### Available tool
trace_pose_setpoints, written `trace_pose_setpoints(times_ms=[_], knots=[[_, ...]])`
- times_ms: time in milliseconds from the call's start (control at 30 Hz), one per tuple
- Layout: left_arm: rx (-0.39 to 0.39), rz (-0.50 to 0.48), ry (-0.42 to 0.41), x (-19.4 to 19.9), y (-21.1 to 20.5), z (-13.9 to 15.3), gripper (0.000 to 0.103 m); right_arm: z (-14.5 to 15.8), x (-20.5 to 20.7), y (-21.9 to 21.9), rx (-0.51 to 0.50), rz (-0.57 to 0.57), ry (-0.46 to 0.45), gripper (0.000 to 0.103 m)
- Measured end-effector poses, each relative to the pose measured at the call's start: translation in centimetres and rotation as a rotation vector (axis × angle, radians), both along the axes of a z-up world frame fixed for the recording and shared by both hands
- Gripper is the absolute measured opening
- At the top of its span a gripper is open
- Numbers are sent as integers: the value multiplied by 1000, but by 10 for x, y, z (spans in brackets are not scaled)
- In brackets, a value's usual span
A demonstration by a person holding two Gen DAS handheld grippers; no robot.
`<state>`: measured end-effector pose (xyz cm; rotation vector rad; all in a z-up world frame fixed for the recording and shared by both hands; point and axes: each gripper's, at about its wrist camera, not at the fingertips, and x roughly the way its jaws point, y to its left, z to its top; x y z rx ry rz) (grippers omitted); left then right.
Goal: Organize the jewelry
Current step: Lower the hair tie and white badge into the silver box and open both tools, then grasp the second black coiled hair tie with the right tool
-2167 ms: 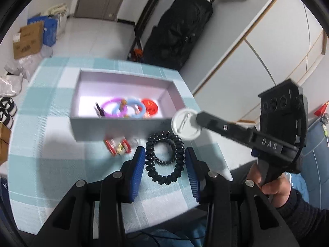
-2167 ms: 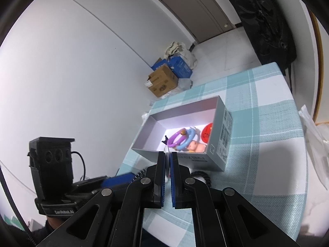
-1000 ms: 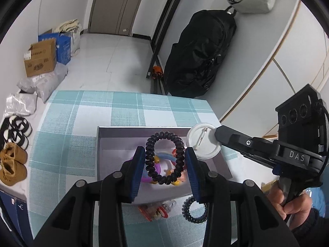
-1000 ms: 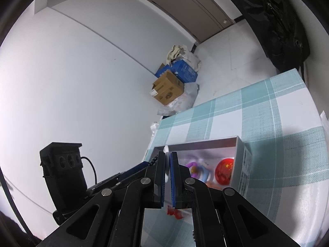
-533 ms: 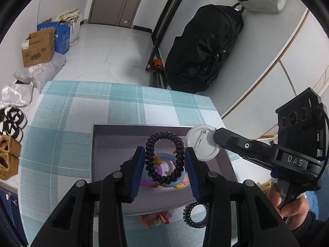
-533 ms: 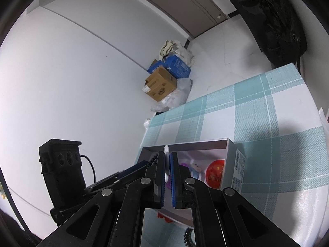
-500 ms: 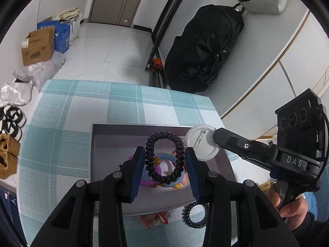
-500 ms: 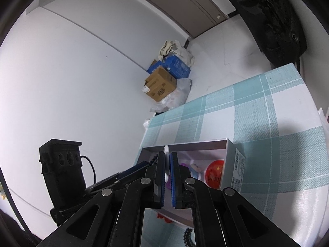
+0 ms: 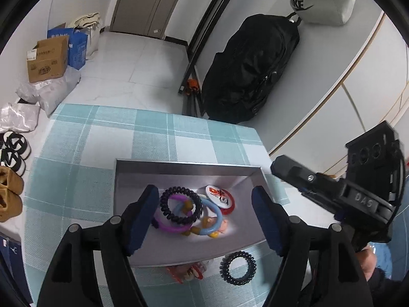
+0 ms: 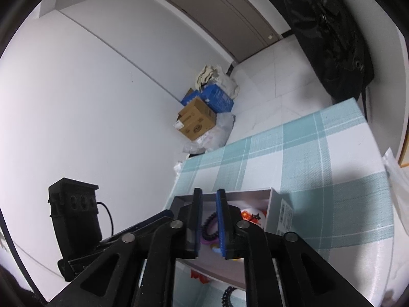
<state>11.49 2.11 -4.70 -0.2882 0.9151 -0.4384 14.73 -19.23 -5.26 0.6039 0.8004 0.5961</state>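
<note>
**A:** Start close in. How do your grippers stand?

**B:** Your left gripper (image 9: 204, 215) has just been opening; its blue pads stand wide apart over the box with nothing pressed between them. Your right gripper (image 10: 209, 221) has just been opening too, only a narrow gap, and nothing sits between its pads either.

**A:** And on the table nearest you?

**B:** A second black coil hair tie (image 9: 237, 267) lies on the checked tablecloth (image 9: 76, 186) just outside the near wall of the grey box (image 9: 189, 165). Beside it, half hidden by that wall, is a small red item (image 9: 185, 273); what it is I cannot tell.

**A:** Inside the box?

**B:** The black coil hair tie (image 9: 181, 205) lies on top of the purple ring (image 9: 170, 226), which overlaps the blue ring (image 9: 213, 215). A small figure charm (image 9: 207, 226) lies against the rings. Just behind them the white-and-red badge (image 9: 219, 197) lies flat, face up, overlapping a red disc. From your right wrist view you see the same hair tie through the gap between the pads.

**A:** Farther out?

**B:** Beyond the table's far edge a black bag (image 9: 250, 69) leans at the wall, with a cardboard carton (image 9: 47, 60) on the floor to the left.
</note>
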Motion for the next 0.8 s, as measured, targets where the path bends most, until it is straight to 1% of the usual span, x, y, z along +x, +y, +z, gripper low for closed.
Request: trace_pose_setpoints(times_ms=[100,133,267,333,367,500,567,633,767,800], knots=[[21,17,-9,-3,-1,1,71,2,-3,2,-18,5,-11,23],[30,22,-17,-5,0,2,71,3,-5,3,-31,7,-21,27],[68,40,-56,-12,0,6,71,5,-9,9,-66,18,-53,31],[83,50,-67,-14,1,7,71,6,-12,10,-87,13,-68,43],[86,55,-70,-15,1,7,71,7,-13,11,-94,9,-72,46],[96,78,-84,-19,5,7,71,8,-18,12,-124,2,-88,47],[107,87,-94,-22,6,7,71,8,-21,13,-146,-3,-92,50],[123,91,-100,-26,6,6,71,8,-25,14,-173,-8,-97,56],[160,85,-108,-35,4,4,71,8,-35,15,-219,-7,-108,61],[171,85,-112,-38,3,4,71,8,-38,16,-230,-10,-108,65]])
